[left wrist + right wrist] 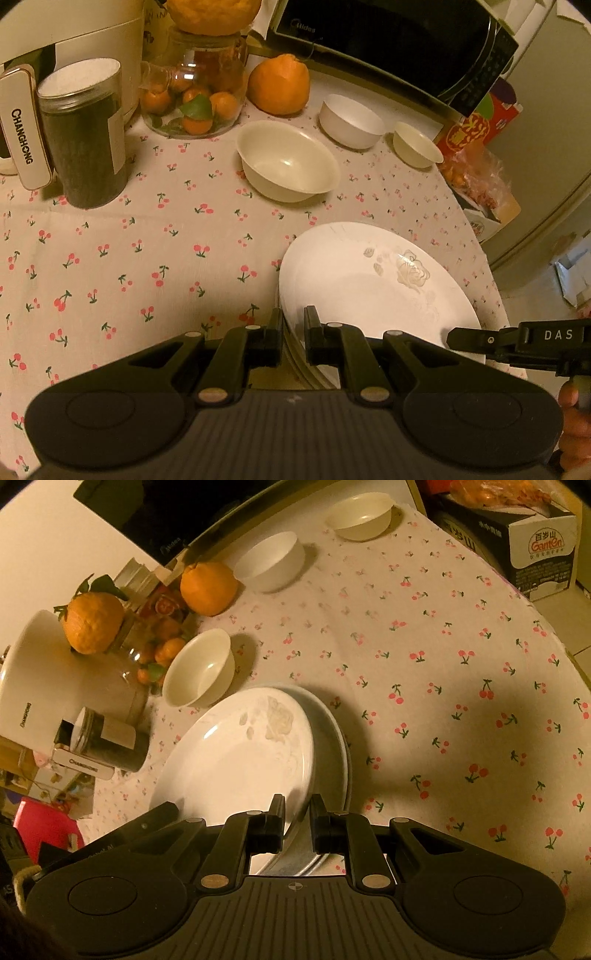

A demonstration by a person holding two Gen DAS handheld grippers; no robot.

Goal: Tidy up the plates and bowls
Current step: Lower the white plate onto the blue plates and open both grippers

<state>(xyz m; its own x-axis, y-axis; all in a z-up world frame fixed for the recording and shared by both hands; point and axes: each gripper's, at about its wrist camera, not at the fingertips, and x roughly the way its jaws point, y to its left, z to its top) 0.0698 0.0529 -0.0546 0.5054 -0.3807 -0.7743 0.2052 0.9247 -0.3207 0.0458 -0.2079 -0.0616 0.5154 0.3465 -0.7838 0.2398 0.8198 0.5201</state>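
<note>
A white plate with a rose print (373, 291) tops a stack of plates (332, 738) on the cherry tablecloth (140, 258). My left gripper (293, 325) is shut on the rim of the plates at their left edge. My right gripper (297, 812) is shut on the top plate's (236, 760) rim at the opposite side; it also shows in the left wrist view (517, 341). Three empty bowls stand behind: a cream bowl (288, 162), a white bowl (351, 120) and a small cream bowl (417, 144).
A dark jar (83, 136), a glass jar of small oranges (195, 88), a loose orange (279, 85), a white appliance (74, 33) and a microwave (388, 40) line the back. Boxes (480, 125) stand past the table's right edge.
</note>
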